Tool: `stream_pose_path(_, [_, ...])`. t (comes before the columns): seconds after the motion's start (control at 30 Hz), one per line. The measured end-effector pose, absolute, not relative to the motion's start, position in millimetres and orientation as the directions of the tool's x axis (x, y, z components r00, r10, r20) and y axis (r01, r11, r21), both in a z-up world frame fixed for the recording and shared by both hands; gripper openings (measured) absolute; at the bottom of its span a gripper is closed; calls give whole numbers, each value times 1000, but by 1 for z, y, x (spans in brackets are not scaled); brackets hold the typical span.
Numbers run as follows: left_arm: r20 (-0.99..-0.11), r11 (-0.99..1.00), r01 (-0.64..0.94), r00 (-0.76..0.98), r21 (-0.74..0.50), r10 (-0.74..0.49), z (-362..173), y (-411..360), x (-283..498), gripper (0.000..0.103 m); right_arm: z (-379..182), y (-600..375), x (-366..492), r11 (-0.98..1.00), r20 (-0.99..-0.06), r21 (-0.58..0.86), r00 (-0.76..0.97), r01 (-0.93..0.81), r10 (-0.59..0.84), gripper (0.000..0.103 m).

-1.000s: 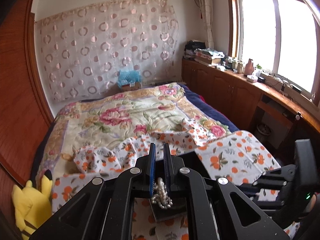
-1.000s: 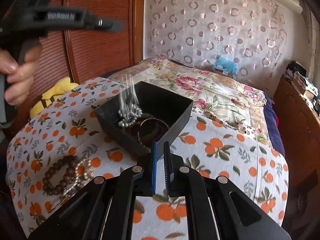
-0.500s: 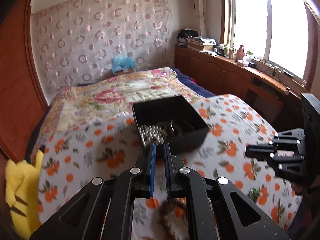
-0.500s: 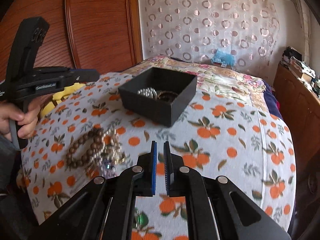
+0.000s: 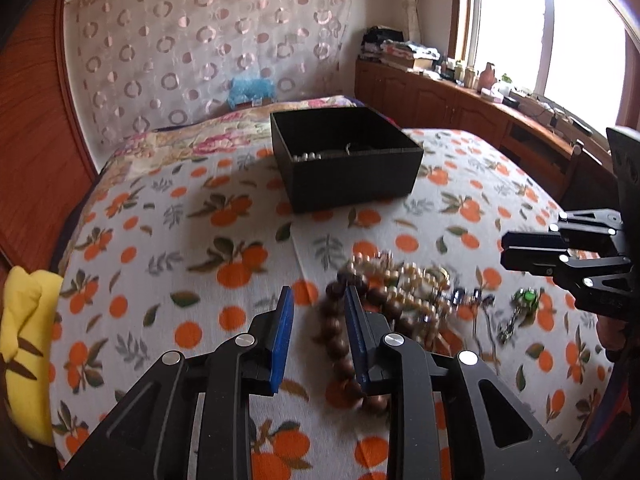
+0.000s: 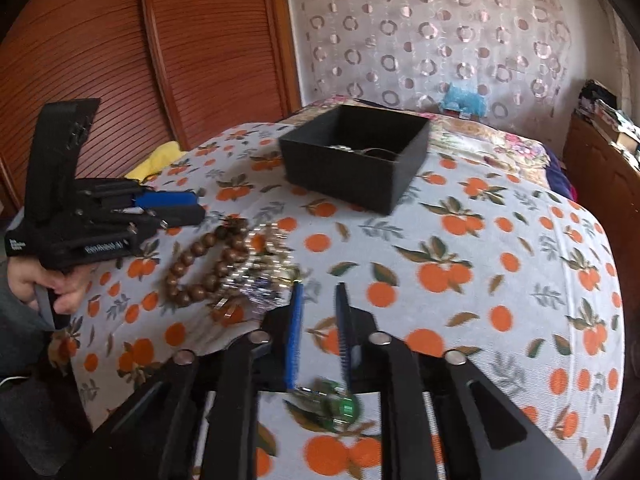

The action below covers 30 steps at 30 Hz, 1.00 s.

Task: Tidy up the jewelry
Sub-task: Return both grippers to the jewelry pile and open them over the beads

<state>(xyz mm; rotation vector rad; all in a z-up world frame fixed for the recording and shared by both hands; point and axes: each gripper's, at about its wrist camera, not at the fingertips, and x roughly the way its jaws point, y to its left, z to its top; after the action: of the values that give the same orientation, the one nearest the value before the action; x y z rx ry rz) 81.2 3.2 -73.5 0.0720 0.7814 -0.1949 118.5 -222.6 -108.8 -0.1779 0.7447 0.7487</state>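
A black open box [image 5: 346,156] sits on the orange-print cloth with silver beads and a bangle inside; it also shows in the right wrist view [image 6: 354,156]. A pile of jewelry lies nearer: a brown wooden bead bracelet [image 5: 340,332] [image 6: 200,264], pearl strands [image 5: 412,284] and a green pendant [image 5: 526,298] [image 6: 336,402]. My left gripper [image 5: 318,304] is open and empty, low over the cloth, its right finger at the wooden bracelet. My right gripper [image 6: 318,300] is open and empty, just right of the pile, the green pendant below its fingers.
The cloth [image 5: 192,248] covers a bed with a floral quilt [image 5: 208,140] behind. A yellow plush [image 5: 24,344] lies at the left edge. A wooden wardrobe [image 6: 120,52] stands left, cabinets and a window [image 5: 520,32] right.
Both grippers have opened from shut. The silver beads that the left gripper held a second ago lie in the box. Both grippers have drawn back and down to the jewelry pile.
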Motion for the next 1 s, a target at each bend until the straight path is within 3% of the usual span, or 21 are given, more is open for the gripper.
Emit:
stream_pose_path(0.3, [-730, 979, 204, 666, -23, -156, -88, 4, 77, 25, -123, -188, 115, 686, -715, 109, 422, -720, 557, 39])
stream_pose_path(0.57, [-749, 978, 210, 645, -20, -153, -97, -1, 78, 25, -133, -182, 122, 690, -750, 122, 389, -714, 535, 42])
stream_pose_path(0.77, [-749, 978, 209, 644, -21, -153, -98, -1, 78, 26, -129, -186, 117, 682, -748, 115, 389, -722, 538, 24])
stream_pose_path(1.0, [-750, 978, 208, 645, -17, -150, -98, -2, 78, 26, -123, -201, 118, 711, -748, 66, 437, -700, 499, 24])
